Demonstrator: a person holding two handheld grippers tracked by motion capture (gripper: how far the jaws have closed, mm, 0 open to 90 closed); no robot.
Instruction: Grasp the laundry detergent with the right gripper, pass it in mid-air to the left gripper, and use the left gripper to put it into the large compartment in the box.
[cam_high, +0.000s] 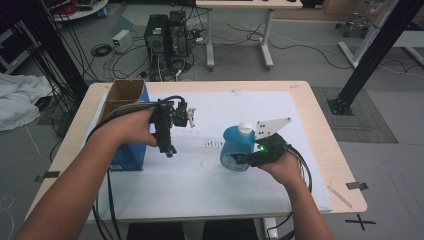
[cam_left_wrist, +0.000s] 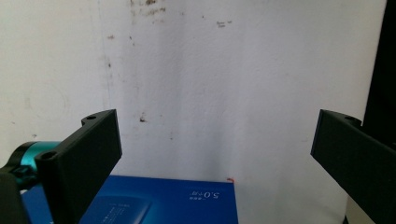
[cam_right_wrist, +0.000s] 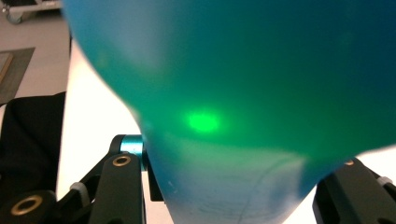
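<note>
The right gripper (cam_high: 241, 159) clamps a blue bottle (cam_high: 237, 146) with a white cap, right of centre over the white sheet (cam_high: 200, 190) — while the left gripper (cam_high: 191, 116), jaws spread and empty, hangs beside a blue box (cam_high: 131, 155)

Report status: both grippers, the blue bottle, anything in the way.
Right gripper shut on blue bottle, white cap up. Left gripper open, nothing between its jaws, beside the open cardboard box. White mat bare between them.
</note>
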